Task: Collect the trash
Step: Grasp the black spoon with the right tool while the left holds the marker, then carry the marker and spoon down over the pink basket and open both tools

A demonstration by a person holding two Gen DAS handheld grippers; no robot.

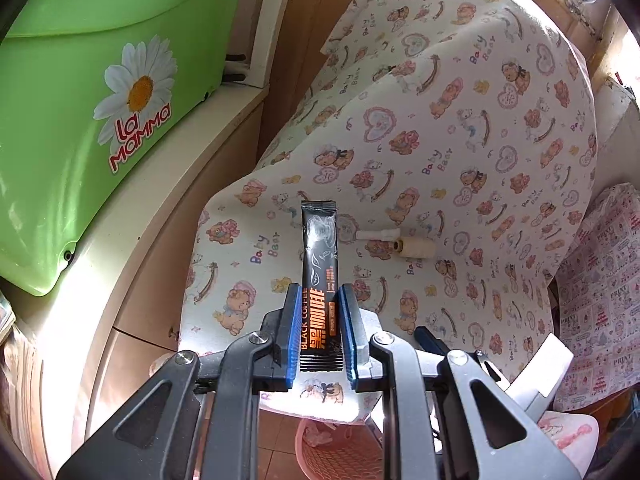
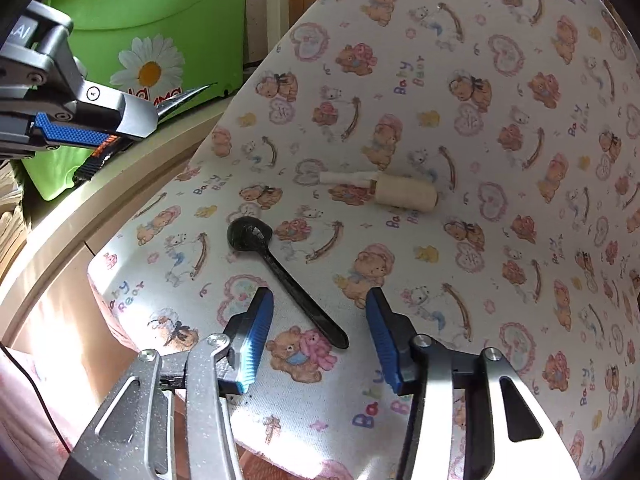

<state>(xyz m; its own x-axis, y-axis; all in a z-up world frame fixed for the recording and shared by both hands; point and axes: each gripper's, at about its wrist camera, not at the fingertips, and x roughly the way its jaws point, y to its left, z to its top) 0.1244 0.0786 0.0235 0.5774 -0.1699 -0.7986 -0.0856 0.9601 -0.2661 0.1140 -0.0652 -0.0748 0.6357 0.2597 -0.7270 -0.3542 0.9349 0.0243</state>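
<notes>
My left gripper (image 1: 319,300) is shut on a black coffee sachet (image 1: 320,264), held upright above the bear-print tablecloth (image 1: 460,128). In the right wrist view the left gripper (image 2: 120,120) shows at the upper left, above the table's left edge, with the sachet (image 2: 96,158) between its pads. My right gripper (image 2: 320,308) is open, its pads either side of the handle of a black plastic spoon (image 2: 280,268) lying on the cloth. A cream thread spool (image 2: 406,192) and a white rolled scrap (image 2: 346,179) lie further back; both also show in the left wrist view, spool (image 1: 416,247) and scrap (image 1: 376,235).
A green plastic tub (image 1: 80,100) with a daisy sticker sits on a beige cabinet (image 1: 160,216) left of the table. A pink basket (image 1: 340,452) stands on the floor below the table's near edge. A patterned cloth (image 1: 600,280) lies at right.
</notes>
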